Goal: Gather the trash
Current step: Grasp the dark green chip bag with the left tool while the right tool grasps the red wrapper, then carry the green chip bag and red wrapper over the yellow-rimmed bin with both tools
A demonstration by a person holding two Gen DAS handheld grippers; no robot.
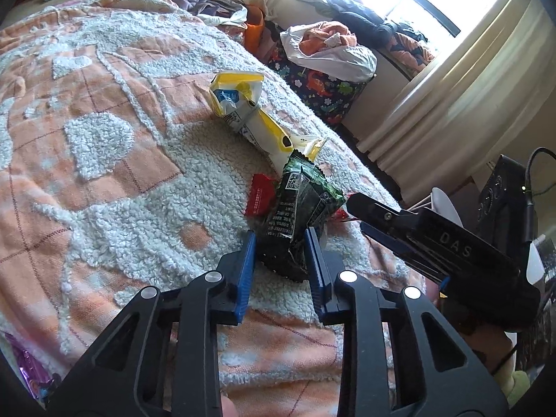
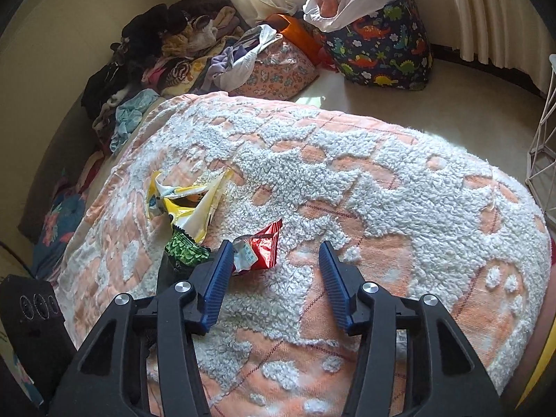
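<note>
Three wrappers lie together on the orange and white fleece blanket. My left gripper has its blue pads on both sides of the dark green wrapper and is shut on it. A yellow and white wrapper lies beyond it, and a red wrapper lies just to its left. My right gripper is open and empty just above the blanket, with the red wrapper at its left pad; it also shows in the left wrist view. The green wrapper and yellow wrapper lie to its left.
A dinosaur-print bag holding a white plastic bag with clothes stands on the floor beyond the bed. Piles of clothes lie along the wall. A white wire stand is at the right. A purple wrapper lies at the lower left edge.
</note>
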